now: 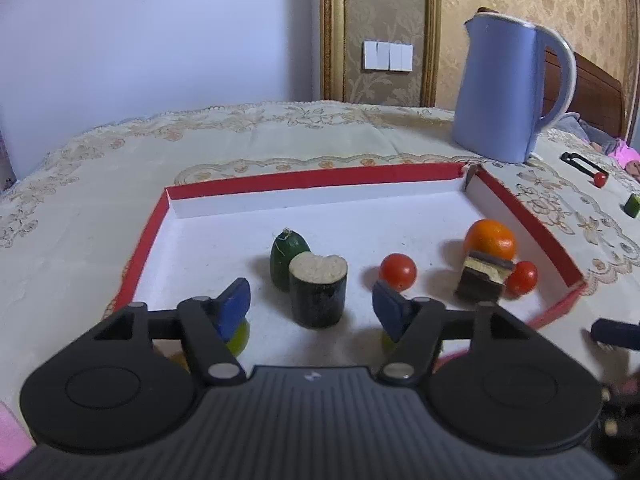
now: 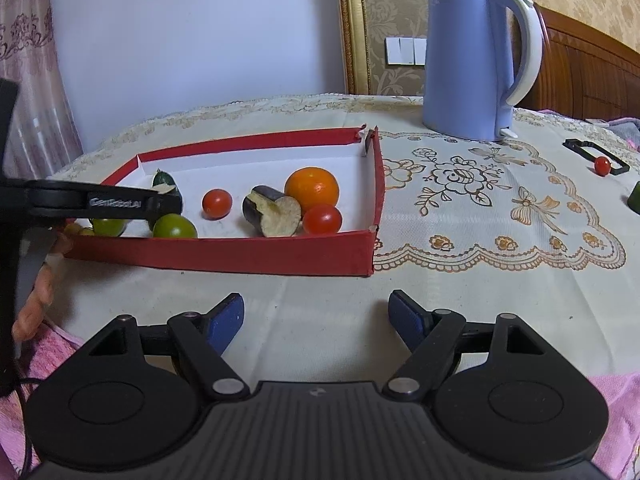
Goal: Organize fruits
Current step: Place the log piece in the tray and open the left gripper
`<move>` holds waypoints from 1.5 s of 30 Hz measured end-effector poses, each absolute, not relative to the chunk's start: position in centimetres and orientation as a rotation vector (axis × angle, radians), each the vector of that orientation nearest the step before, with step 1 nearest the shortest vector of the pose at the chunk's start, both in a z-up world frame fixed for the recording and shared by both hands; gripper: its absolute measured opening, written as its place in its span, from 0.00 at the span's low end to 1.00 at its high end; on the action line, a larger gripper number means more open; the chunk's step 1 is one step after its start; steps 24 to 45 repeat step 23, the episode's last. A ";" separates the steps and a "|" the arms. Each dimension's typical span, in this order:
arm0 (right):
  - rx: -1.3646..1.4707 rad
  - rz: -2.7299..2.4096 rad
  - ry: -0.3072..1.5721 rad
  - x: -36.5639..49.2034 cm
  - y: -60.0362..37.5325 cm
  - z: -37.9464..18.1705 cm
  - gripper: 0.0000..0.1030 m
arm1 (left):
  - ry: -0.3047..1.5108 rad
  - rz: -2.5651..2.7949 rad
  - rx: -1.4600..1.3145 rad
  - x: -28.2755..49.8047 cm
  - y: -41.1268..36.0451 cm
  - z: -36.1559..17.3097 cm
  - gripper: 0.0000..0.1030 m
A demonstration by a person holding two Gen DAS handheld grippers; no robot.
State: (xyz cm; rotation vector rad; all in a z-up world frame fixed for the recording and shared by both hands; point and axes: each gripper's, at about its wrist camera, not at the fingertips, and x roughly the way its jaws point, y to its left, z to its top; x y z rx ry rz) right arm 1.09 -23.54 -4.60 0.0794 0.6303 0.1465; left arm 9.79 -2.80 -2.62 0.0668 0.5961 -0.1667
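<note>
A red-rimmed white tray [image 1: 320,174] [image 2: 256,254] holds an orange [image 1: 490,239] [image 2: 312,187], two cherry tomatoes [image 1: 398,271] [image 2: 217,203], an eggplant chunk [image 1: 482,276] [image 2: 274,211], an upright dark cucumber piece [image 1: 318,294], a green cucumber end [image 1: 289,256] and green fruits [image 2: 175,227]. My left gripper [image 1: 311,306] is open and empty over the tray's near part, just in front of the cucumber piece. My right gripper [image 2: 316,320] is open and empty above the tablecloth, in front of the tray.
A blue kettle [image 1: 508,88] [image 2: 476,60] stands behind the tray's right side. A cherry tomato [image 2: 602,166] lies by a black frame [image 2: 592,154] at far right, with a green piece [image 2: 634,198] near the edge. The embroidered tablecloth [image 2: 480,208] covers the table.
</note>
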 end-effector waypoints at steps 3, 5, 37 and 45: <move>0.127 0.105 0.617 0.8 -24.0 -4.5 0.78 | 0.560 -0.144 0.082 8.0 -2.7 -2.0 0.89; 0.154 0.102 0.617 0.7 -24.0 -4.3 0.78 | 0.527 -0.140 0.093 6.5 -2.6 -1.6 0.93; 0.106 0.096 0.598 0.7 -19.9 -3.0 0.78 | 0.452 -0.123 0.082 0.5 -2.0 0.3 1.00; 0.106 0.096 0.598 0.7 -19.9 -3.0 0.78 | 0.452 -0.123 0.082 0.5 -2.0 0.3 1.00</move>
